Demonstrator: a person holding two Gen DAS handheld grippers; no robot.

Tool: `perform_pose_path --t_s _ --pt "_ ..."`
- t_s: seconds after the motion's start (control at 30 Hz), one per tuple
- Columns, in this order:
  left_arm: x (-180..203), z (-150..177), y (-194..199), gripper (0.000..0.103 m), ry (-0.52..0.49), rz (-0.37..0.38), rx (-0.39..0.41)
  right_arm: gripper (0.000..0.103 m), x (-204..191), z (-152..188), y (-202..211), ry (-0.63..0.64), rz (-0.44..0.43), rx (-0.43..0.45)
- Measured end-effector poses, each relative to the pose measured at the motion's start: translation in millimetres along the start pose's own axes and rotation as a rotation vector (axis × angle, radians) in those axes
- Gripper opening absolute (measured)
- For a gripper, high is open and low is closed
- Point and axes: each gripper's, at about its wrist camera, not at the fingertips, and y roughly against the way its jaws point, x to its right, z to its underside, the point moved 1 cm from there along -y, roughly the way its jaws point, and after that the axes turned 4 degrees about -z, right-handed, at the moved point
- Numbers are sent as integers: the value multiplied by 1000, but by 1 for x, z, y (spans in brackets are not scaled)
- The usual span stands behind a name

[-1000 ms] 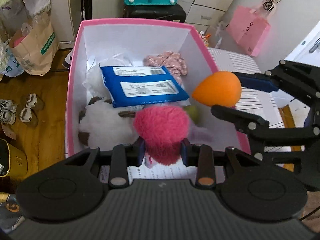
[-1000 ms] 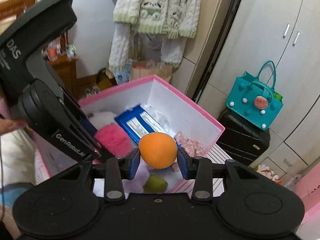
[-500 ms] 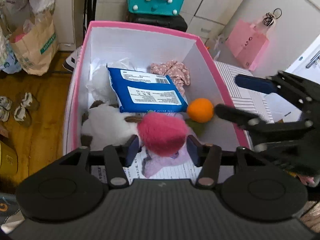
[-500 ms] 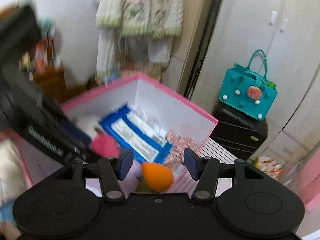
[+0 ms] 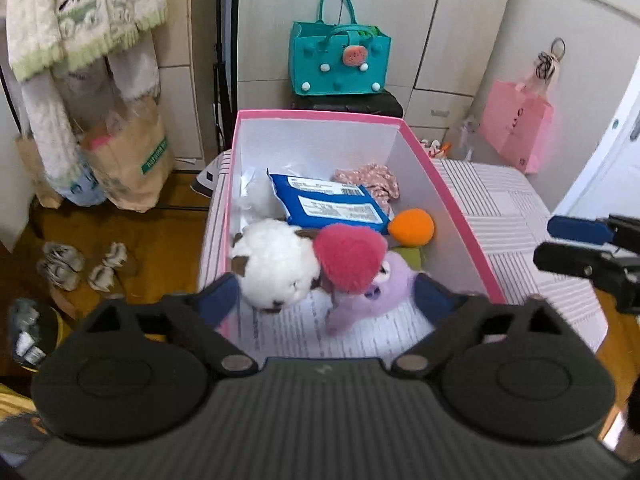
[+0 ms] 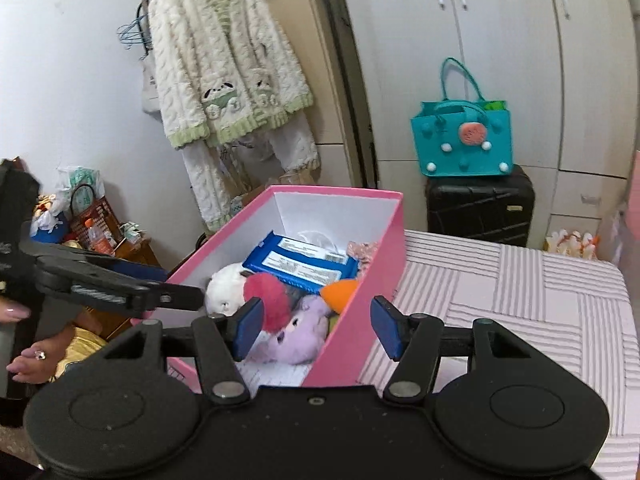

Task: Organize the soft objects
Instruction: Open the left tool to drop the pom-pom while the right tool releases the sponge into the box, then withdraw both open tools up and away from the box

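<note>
Two grippers above pink box [image 5: 448,196], jaws of both opening, nothing between. Left gripper [image 5: 326,294] spread wide, right gripper [image 6: 316,326] partly. Pink pompom [image 5: 349,257] and orange sponge [image 5: 412,227] lie inside box on plush toys [image 5: 276,266].

The left gripper [image 5: 326,298] is matte black plastic with a ribbed grey-black housing across the near edge. Two round discs sit either side of it, each feeding a linkage arm pinned by a silver screw. Its fingers [image 5: 218,296] end in dark blue pads. The right gripper [image 6: 318,330] has the same build: smooth black body, twin discs, silver pivot screws, blue pads [image 6: 248,328], and one small screw at the centre. From the right wrist view, the left one shows white lettering on its side. The person's hand [image 6: 28,358] wears a ring with a pale stone.
</note>
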Motion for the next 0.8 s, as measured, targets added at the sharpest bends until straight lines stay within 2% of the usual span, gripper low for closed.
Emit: perform_pose_path --t_s 0.1,0.2,0.27,0.3,0.4,0.53,0.67,0.8 --pt "8 4 16 102 -30 -17 -2 67 -4 4 9 17 27 4" --pt "18 11 29 103 -86 -20 -4 76 -7 10 18 13 39 10" --pt "25 17 33 103 -119 -48 4 95 -11 15 22 27 54 0" --pt "29 20 35 103 -128 -70 1 97 -14 17 23 37 73 -4" --pt "42 26 35 103 -182 -135 -55 97 -24 21 28 57 180 -29" --pt "43 34 43 103 -151 -172 -27 97 -39 23 33 137 341 -82" --pt "46 42 57 103 -102 -138 3 97 -43 25 50 130 391 -51" --pt "57 50 75 103 -101 -169 69 97 -47 30 61 102 418 -25"
